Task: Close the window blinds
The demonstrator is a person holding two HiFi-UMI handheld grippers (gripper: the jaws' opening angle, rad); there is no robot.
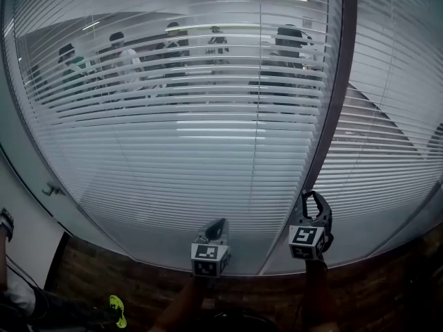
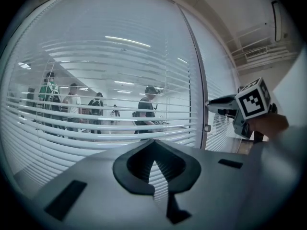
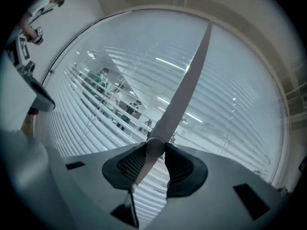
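Note:
White slatted blinds [image 1: 173, 116] hang behind glass; their slats stand partly open, and people show through the upper rows. A dark upright frame post [image 1: 333, 116] divides two panes. A small round knob [image 3: 154, 146] sits on that post, also seen as the knob [image 2: 207, 128] from the side. My right gripper [image 1: 313, 195] is shut on the knob, with a pad pressed on each side of it [image 3: 154, 151]. My left gripper [image 1: 219, 223] is held low in front of the left pane, apart from the glass. It is shut [image 2: 153, 145] with nothing in it.
Several people [image 1: 124, 64] stand in the room beyond the glass. A second blind [image 1: 387, 144] covers the pane right of the post. A metal handle [image 1: 52, 189] sticks out of the white wall at the left. A yellow-green shoe [image 1: 118, 310] rests on the brown floor below.

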